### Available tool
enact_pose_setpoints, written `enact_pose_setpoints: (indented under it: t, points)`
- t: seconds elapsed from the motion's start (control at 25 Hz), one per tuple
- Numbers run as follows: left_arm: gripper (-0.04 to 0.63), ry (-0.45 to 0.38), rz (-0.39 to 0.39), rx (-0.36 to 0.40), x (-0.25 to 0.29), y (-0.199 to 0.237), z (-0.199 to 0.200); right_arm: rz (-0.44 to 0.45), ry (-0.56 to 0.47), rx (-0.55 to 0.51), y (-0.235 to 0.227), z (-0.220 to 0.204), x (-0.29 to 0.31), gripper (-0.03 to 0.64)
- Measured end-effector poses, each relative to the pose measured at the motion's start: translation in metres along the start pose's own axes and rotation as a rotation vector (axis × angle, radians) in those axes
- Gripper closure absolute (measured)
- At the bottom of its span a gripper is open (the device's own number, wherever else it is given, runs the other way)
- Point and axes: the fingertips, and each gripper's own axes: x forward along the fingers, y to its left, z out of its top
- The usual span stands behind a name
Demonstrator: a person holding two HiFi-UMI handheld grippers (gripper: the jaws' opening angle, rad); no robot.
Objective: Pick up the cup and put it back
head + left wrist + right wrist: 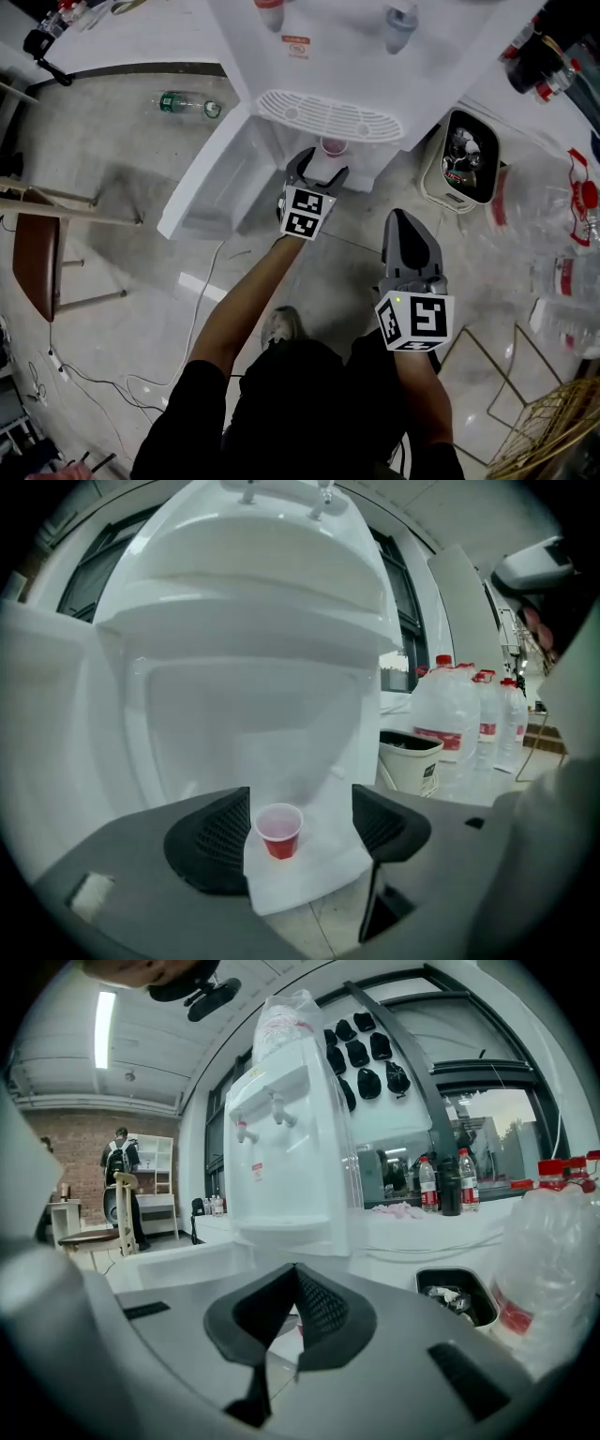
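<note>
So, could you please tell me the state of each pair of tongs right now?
Left tongs: open, small red plastic cup seen between them, not gripped.
Right tongs: shut, empty.

The cup (278, 832) is thin red plastic, the dispenser (253, 621) smooth white plastic, the floor (122, 202) polished, glossy stone.

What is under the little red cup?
The red cup stands on a white ledge at the foot of the water dispenser. The spot right beneath the cup is hidden by it.
</note>
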Motion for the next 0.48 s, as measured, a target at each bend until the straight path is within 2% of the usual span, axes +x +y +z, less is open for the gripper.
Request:
enact_pose_setpoints:
  t: [0.2,0.48]
  points:
    - [0.273,0.039,0.012,-0.029,0.027,0.009,-0.023,-0.009,0.040,0.039,-0.006,-0.013,0.016,0.621]
    - [0.267,0.086,0.004,-0.064,0.057,0.011,-0.057,-0.022,0.067,-0.006,-0.004,-0.022,0.033,0.621]
